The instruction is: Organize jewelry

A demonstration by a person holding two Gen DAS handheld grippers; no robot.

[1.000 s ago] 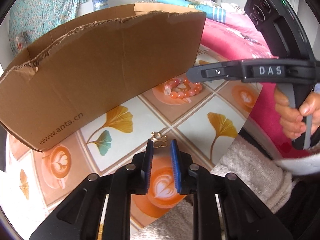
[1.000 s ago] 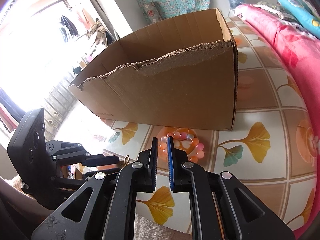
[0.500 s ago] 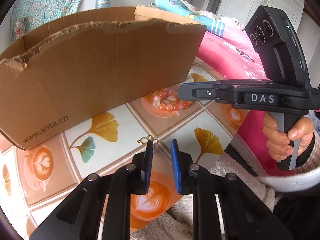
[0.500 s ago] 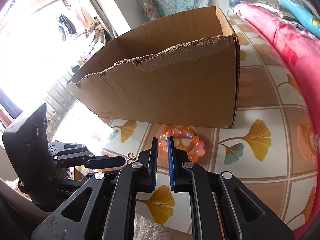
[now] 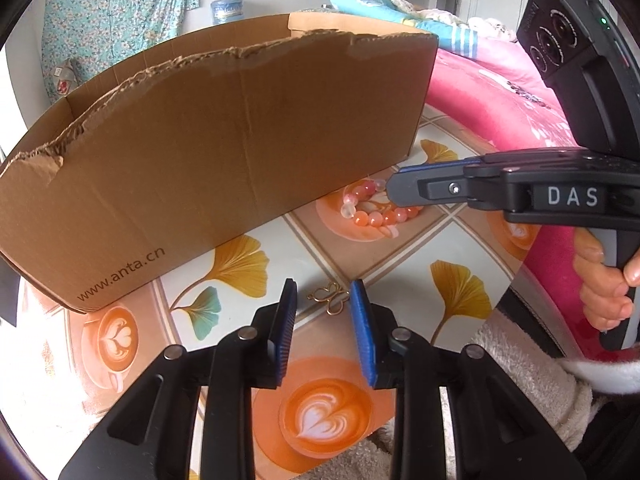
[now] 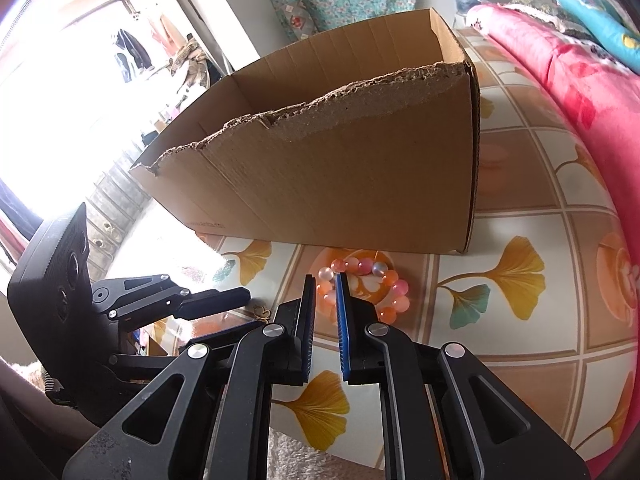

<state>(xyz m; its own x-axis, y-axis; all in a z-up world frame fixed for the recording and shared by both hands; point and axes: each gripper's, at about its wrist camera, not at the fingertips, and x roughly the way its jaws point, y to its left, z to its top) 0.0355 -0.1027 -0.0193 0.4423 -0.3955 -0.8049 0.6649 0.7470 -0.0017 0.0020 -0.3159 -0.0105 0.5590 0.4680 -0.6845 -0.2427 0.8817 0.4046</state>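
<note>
On your far left stands the cardboard box [image 5: 224,152], open-topped, its near wall torn along the upper edge and printed "www.anta.cn"; it rests on the patterned tablecloth [image 5: 400,264] with ginkgo-leaf and latte-art squares. Next, in front of the box's near wall, your left gripper [image 5: 323,298] hangs low over the cloth, its blue-padded jaws parted with a clear gap and clamping nothing. Between those tips lies the gold butterfly charm [image 5: 330,298], flat on the cloth, touching neither pad as far as the left wrist view shows; in the right wrist view it appears only as a small glint [image 6: 262,312] beside the left tool's finger. Further right, just beside the box's right front corner, sits the beaded bracelet [image 5: 374,210], a ring of orange, pink and clear beads on a latte-art square. Your right gripper [image 6: 323,286] is over the bracelet's near side, its jaws drawn close with only a narrow slot between them; beads show through that slot, but you cannot tell whether the pads are touching any. On the far right, the pink bedding [image 6: 568,60] borders the cloth.
</note>
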